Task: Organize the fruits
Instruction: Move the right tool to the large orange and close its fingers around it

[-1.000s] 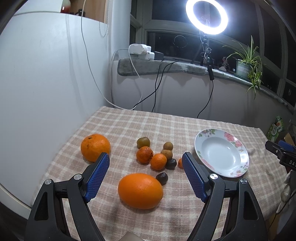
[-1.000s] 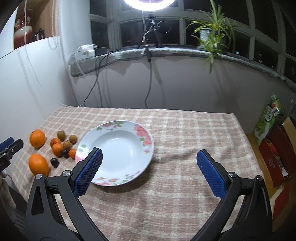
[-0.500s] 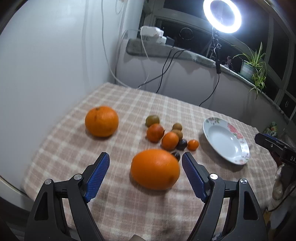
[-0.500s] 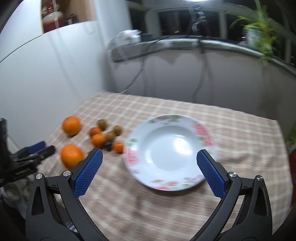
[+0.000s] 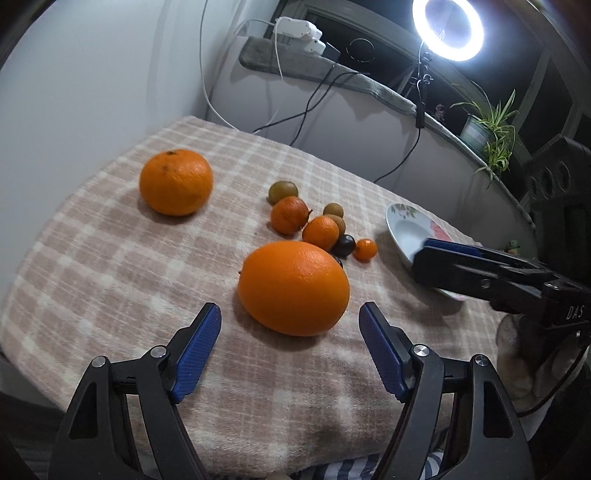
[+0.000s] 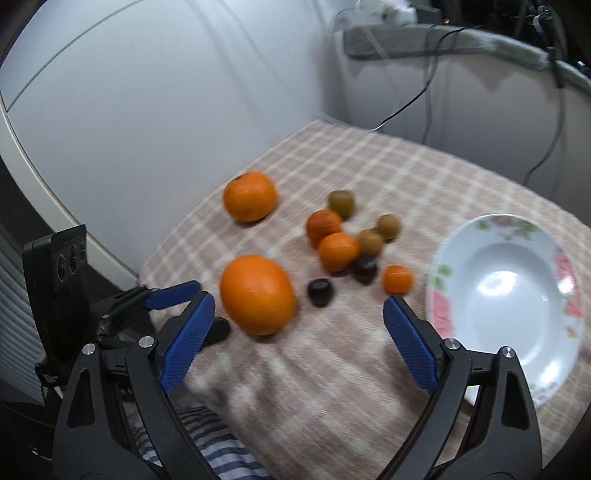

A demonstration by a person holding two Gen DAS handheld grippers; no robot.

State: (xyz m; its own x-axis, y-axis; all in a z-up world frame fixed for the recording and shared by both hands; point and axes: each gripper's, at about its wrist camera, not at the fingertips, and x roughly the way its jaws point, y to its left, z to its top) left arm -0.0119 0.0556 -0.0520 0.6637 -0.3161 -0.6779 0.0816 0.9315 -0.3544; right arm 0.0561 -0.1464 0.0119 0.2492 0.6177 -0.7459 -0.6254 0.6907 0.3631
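Observation:
A big oval orange (image 5: 293, 288) (image 6: 258, 293) lies on the checked cloth just beyond my left gripper (image 5: 290, 350). That gripper's jaws are closing with nothing between the blue pads. A rounder orange (image 5: 176, 182) (image 6: 250, 196) sits far left. A cluster of small fruit (image 5: 314, 225) (image 6: 347, 243) lies in the middle: small oranges, greenish-brown ones and dark ones. The flowered white plate (image 5: 402, 230) (image 6: 554, 266) is on the right. My right gripper (image 6: 299, 338) hovers near the table's front, its jaws closing on nothing. It also shows at the right of the left wrist view (image 5: 480, 273).
A white wall panel (image 5: 92, 74) borders the table on the left. A grey sill (image 5: 332, 74) with cables, a ring light (image 5: 448, 28) and a potted plant (image 5: 487, 129) runs behind. Striped fabric (image 6: 207, 443) lies at the table's near edge.
My right gripper swung left from over the plate toward the fruit and now appears beside the plate in the left wrist view. My left gripper sank closer to the big orange. Both jaws narrowed slightly.

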